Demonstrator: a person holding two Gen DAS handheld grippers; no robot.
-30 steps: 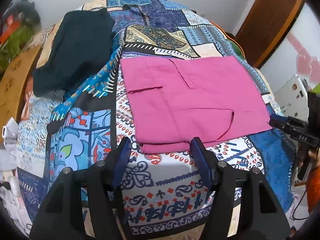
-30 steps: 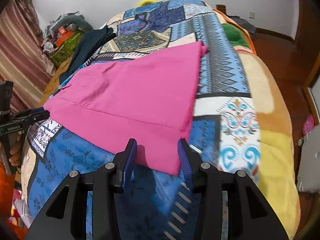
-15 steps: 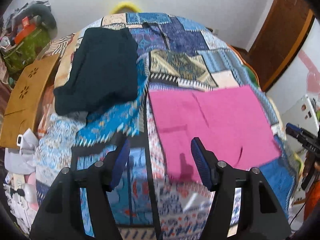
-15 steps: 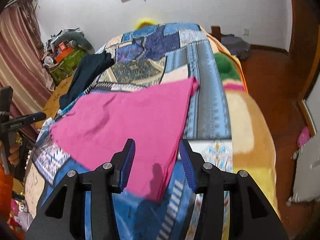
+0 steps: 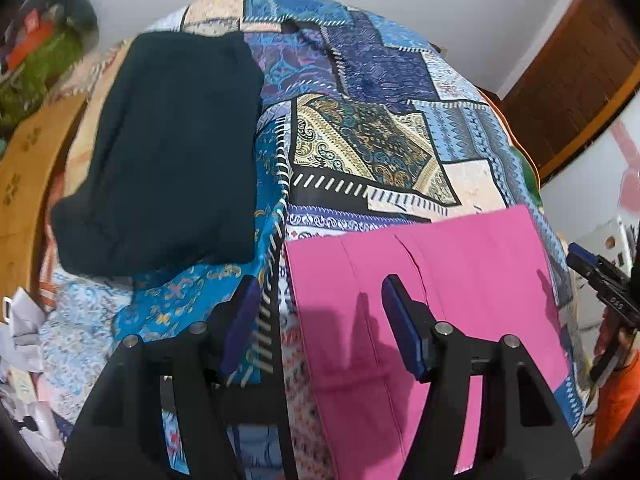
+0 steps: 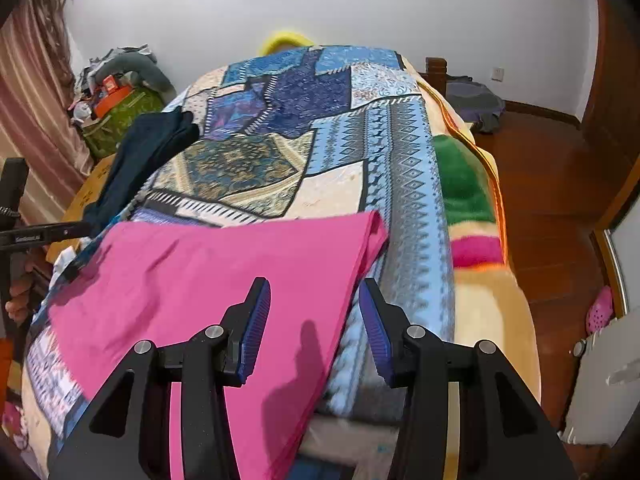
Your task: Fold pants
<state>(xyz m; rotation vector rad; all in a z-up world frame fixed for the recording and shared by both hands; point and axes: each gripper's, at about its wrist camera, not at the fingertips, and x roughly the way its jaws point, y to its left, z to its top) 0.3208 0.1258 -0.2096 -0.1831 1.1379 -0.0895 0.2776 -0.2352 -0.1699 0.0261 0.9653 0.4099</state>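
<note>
Folded pink pants (image 5: pixel 420 300) flat on the bed (image 6: pixel 400 168).
Left tool (image 5: pixel 320 312) and right tool (image 6: pixel 314 320) both gape wide, empty, above the pants' near corners.

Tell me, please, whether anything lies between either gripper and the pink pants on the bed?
Nothing visible does. The pink pants lie directly under the open left gripper and the open right gripper. The dark garment lies off to the left on the patchwork bedspread, apart from the pants.
</note>
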